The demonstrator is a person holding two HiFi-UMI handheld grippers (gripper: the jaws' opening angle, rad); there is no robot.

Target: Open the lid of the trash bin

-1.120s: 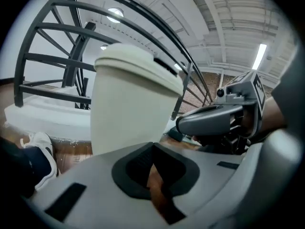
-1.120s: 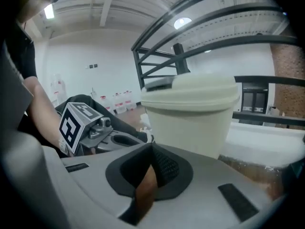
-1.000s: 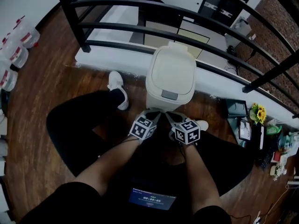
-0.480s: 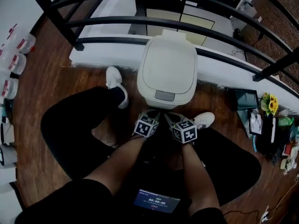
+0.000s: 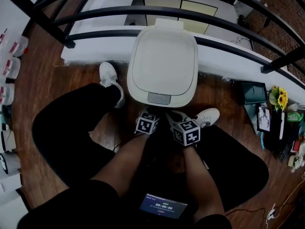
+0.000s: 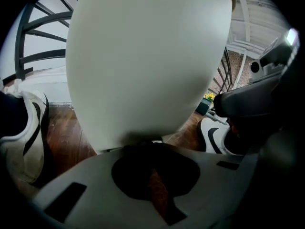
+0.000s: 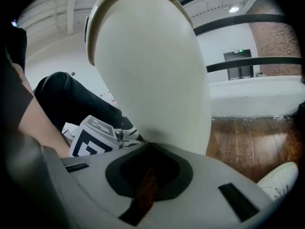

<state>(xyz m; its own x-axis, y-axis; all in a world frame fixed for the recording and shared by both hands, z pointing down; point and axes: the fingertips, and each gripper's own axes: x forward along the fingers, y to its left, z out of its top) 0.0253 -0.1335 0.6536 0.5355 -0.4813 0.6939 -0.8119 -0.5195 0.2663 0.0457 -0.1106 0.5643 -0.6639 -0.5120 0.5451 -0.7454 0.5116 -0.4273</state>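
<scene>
Cream lid (image 5: 163, 61) sits closed; left hand-held gripper (image 6: 143, 146) and right hand-held gripper (image 7: 151, 146) pressed together, empty, near release button (image 5: 158, 98); off-centre push may tip trash bin (image 7: 157, 80).

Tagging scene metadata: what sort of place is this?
Probably an indoor upper landing or mezzanine. It has a dark wood floor and a black metal railing with what looks like a lower room beyond it. A white trash bin stands by the railing's base.

Head view: dim, corners darkened, straight lines bent by the lens. Gripper views: brighter, with black rounded edges; the close trash bin (image 6: 143, 56) is blurred, evenly lit.
</scene>
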